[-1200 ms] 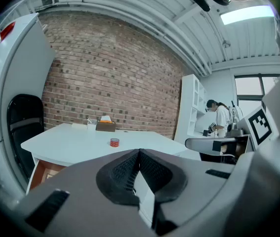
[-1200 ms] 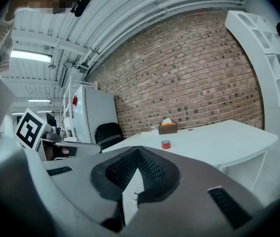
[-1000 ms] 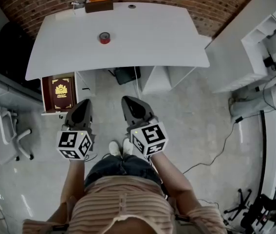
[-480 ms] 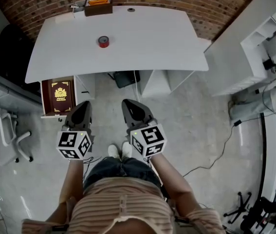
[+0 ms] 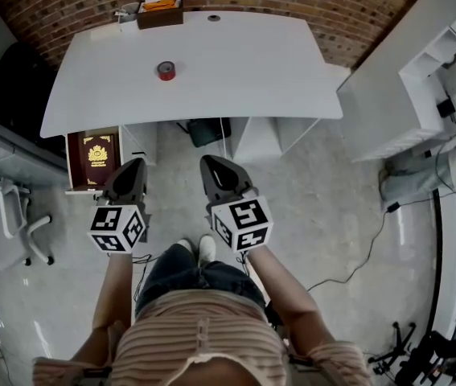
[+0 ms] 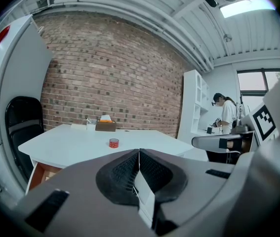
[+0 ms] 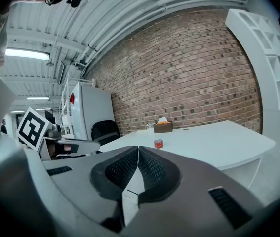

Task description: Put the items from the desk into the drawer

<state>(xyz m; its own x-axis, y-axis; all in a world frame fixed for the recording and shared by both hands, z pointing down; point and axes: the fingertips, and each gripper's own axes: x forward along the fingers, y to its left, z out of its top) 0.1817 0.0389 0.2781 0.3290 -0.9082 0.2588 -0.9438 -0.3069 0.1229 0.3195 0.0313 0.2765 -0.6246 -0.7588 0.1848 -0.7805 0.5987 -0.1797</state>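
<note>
Red tape roll (image 5: 166, 71) is sitting alone near the middle of the white desk (image 5: 244, 79), well apart from the brown tissue box (image 5: 160, 14) at the far edge, and I am judging it to be the next thing to go. I am holding my left gripper (image 5: 133, 169) and my right gripper (image 5: 209, 166) low in front of me, short of the desk's near edge. On each, the jaws are pressed together with nothing between them. The drawer (image 5: 70, 161) is hanging open under the desk's left end, just ahead of my left gripper, and a dark red book (image 5: 96, 153) with a gold emblem is lying flat in it. So I am reckoning that I am between items: one is in, the roll is waiting. Next I am needing to reach out over the desk, part one pair of jaws wide enough to straddle the roll, close across its sides, and carry it to the drawer beside the book
</note>
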